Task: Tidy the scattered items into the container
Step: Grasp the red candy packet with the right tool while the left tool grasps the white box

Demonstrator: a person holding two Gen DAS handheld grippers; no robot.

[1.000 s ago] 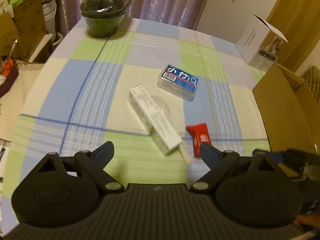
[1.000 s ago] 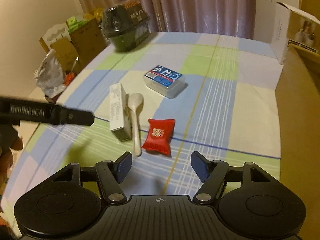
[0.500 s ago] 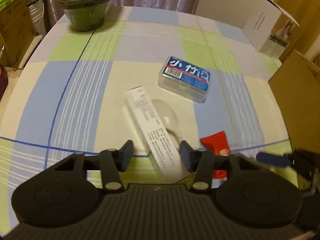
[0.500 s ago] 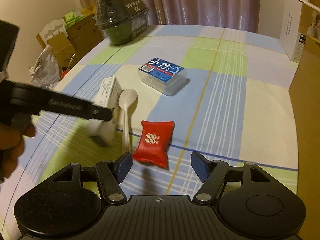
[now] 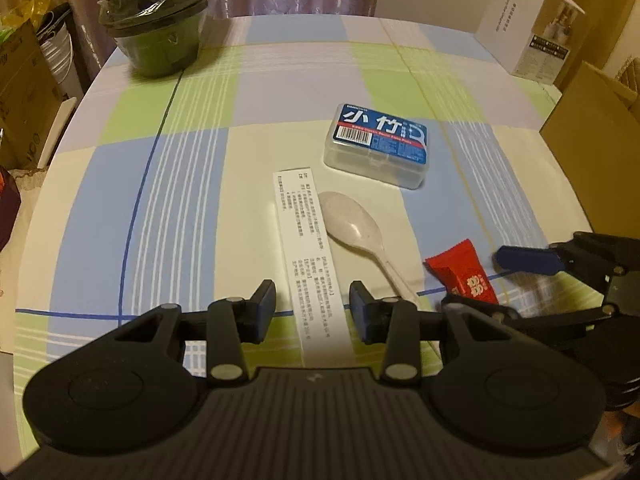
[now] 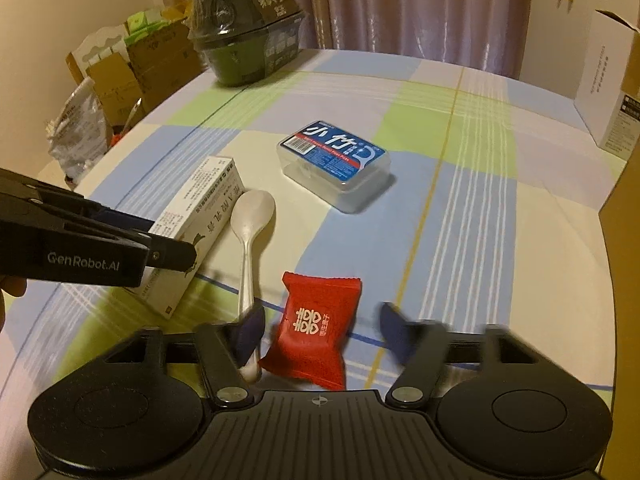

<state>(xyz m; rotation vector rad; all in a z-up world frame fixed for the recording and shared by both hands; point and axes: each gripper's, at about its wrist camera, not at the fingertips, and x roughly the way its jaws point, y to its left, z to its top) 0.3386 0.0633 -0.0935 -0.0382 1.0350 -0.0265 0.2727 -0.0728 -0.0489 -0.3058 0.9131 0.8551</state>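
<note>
On the checked tablecloth lie a long white box (image 5: 304,248), a white plastic spoon (image 5: 356,228), a red sweet packet (image 5: 464,272) and a clear floss case with a blue label (image 5: 380,144). My left gripper (image 5: 313,306) straddles the near end of the white box. Its jaws are closing, and a slit of cloth shows beside each pad. My right gripper (image 6: 320,330) is low over the red packet (image 6: 316,332), its blurred jaws closing with the packet between them and a gap on the right. The spoon's handle end lies under its left finger. The brown cardboard container (image 5: 592,120) stands at the right.
A dark green lidded bowl (image 5: 156,36) stands at the table's far left corner and an open white carton (image 5: 524,36) at the far right. Cardboard boxes and bags (image 6: 120,64) crowd the floor beyond the left edge. A hand (image 6: 8,288) holds the left gripper.
Both grippers have come down and forward onto the items. The left jaws narrowed from wide around the white box. The right jaws narrowed around the red packet.
</note>
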